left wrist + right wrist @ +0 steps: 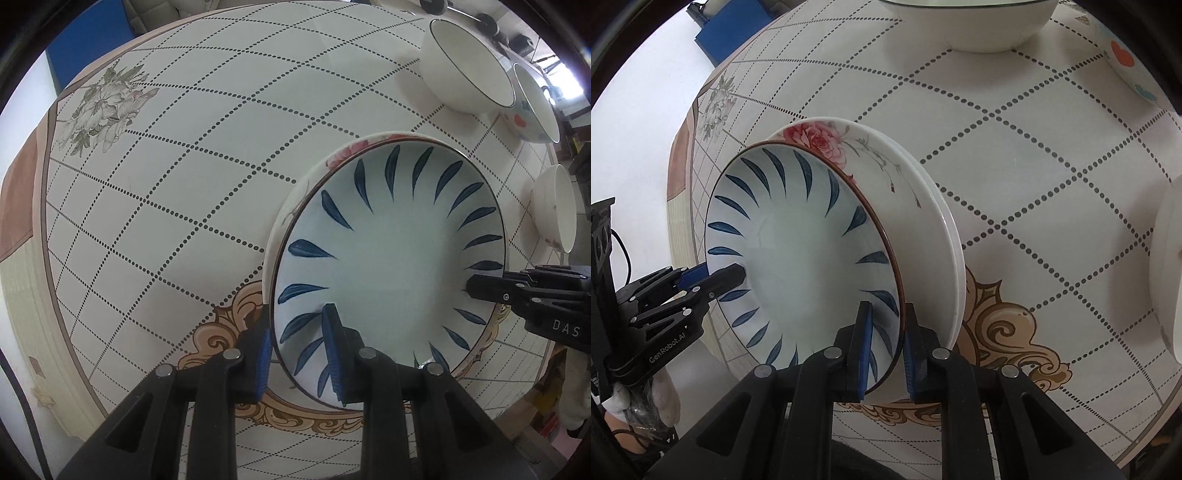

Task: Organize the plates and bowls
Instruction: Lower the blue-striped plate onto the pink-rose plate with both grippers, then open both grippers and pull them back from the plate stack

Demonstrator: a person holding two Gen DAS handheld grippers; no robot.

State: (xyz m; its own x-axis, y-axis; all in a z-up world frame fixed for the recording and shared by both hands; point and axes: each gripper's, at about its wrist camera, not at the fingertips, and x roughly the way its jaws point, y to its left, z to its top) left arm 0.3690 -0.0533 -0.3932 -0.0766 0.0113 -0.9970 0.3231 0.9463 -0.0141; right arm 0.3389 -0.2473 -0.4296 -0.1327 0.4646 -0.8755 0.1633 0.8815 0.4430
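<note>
Both claws, left (299,354) and right (886,350), pinch opposite rims of the blue plate (391,254) above the rose plate (886,177); uneven lowering could chip them.

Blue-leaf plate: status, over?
Both tools, left and right, clamped on blue-leaf plate rim. Plate over rose plate. Bowls clear, beyond.

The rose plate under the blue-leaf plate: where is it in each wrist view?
Left wrist: rose plate is a thin crescent, centre-right, above the blue-leaf plate.
Right wrist: upper centre, right of the blue-leaf plate.
Shared landmark: the tan scroll ornament on the tablecloth.
</note>
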